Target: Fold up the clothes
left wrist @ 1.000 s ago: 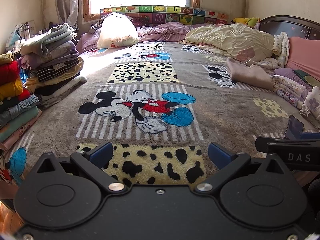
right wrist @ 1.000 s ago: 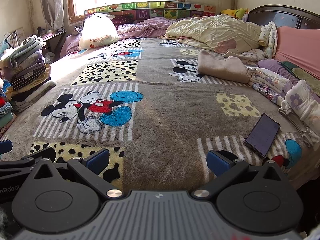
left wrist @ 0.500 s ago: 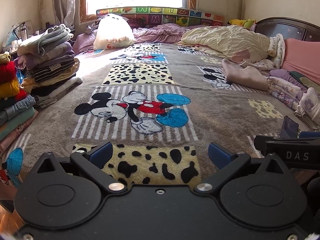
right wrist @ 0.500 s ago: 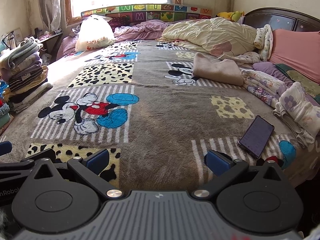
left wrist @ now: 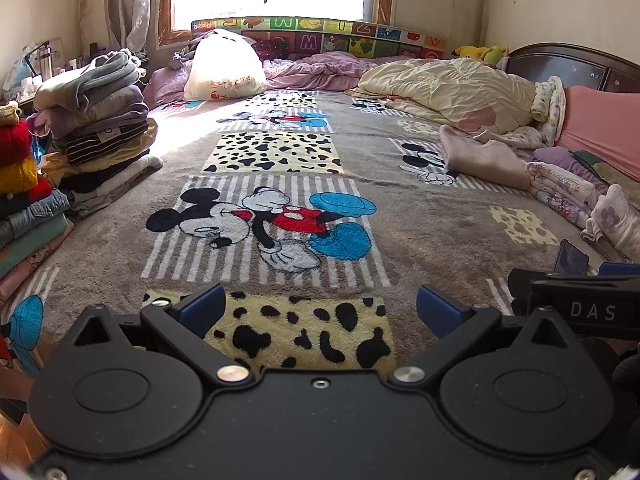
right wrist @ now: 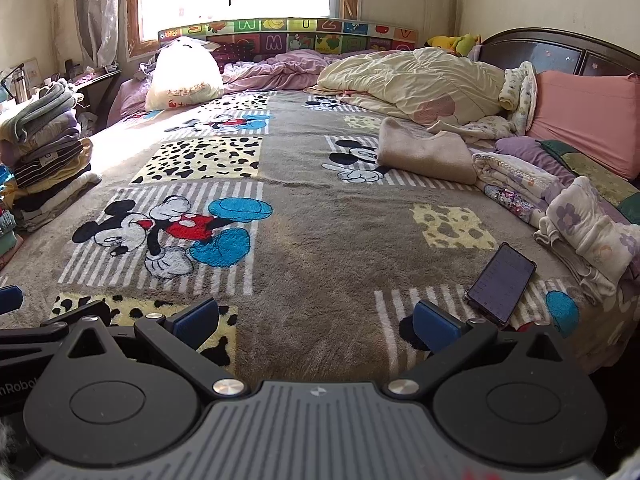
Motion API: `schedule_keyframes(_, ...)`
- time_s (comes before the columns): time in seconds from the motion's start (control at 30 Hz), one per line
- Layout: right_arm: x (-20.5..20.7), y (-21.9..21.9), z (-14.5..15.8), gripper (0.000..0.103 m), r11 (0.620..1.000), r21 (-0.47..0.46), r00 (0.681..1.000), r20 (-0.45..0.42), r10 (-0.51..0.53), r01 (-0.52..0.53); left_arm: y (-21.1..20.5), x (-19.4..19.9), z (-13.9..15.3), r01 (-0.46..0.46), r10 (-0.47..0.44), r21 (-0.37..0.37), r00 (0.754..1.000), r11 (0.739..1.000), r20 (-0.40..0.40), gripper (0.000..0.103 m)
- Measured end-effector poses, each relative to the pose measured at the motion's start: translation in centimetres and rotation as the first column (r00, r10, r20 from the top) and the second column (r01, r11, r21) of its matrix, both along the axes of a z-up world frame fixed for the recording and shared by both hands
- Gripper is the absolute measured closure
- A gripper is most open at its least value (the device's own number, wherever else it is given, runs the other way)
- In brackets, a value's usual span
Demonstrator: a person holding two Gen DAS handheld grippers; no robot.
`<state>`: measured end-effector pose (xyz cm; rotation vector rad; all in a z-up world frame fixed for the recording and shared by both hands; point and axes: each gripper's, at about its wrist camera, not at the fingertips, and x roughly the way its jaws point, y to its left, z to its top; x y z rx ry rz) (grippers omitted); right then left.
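Both grippers hover side by side over the near edge of a bed covered by a cartoon-mouse blanket (left wrist: 280, 216). My left gripper (left wrist: 320, 310) is open with nothing between its blue pads. My right gripper (right wrist: 316, 320) is open and empty too. A beige garment (right wrist: 424, 154) lies crumpled far off at the right, near a cream quilt (right wrist: 416, 80). Folded floral clothes (right wrist: 588, 236) sit along the right edge. Stacks of folded clothes (left wrist: 96, 120) rise at the left side of the bed.
A phone (right wrist: 500, 280) lies face up on the blanket just beyond my right gripper's right finger. A white stuffed bag (left wrist: 224, 66) and a purple quilt (left wrist: 320, 70) lie under the window. A pink pillow (right wrist: 584, 120) leans on the dark headboard (right wrist: 560, 52).
Both cameras have pulled back and risen slightly, so the bed sits a bit farther and lower in view. Both grippers stay open and empty.
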<state>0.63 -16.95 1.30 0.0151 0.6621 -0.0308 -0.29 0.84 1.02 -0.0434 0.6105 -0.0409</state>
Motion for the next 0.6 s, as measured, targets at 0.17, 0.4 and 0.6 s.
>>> schedule_keyframes(0.17,0.2,0.0,0.2,0.000,1.000,-0.003,1.000,0.003,-0.001,0.001,0.1,0.2,0.1,0.001,-0.001,-0.009,1.000,1.000,0.002,0.000)
schedule_keyframes(0.4,1.4,-0.7,-0.3,0.000,0.999,0.024,0.999,0.005,0.042,-0.042,0.2,1.5,-0.2,0.000,-0.001,-0.038,1.000,0.999,-0.013,0.000)
schedule_keyframes(0.6,4.1,-3.7,-2.3,0.000,0.977,0.203,0.998,0.002,0.065,-0.064,0.3,4.6,-0.4,0.046,-0.048,-0.139,0.999,0.989,-0.011,0.000)
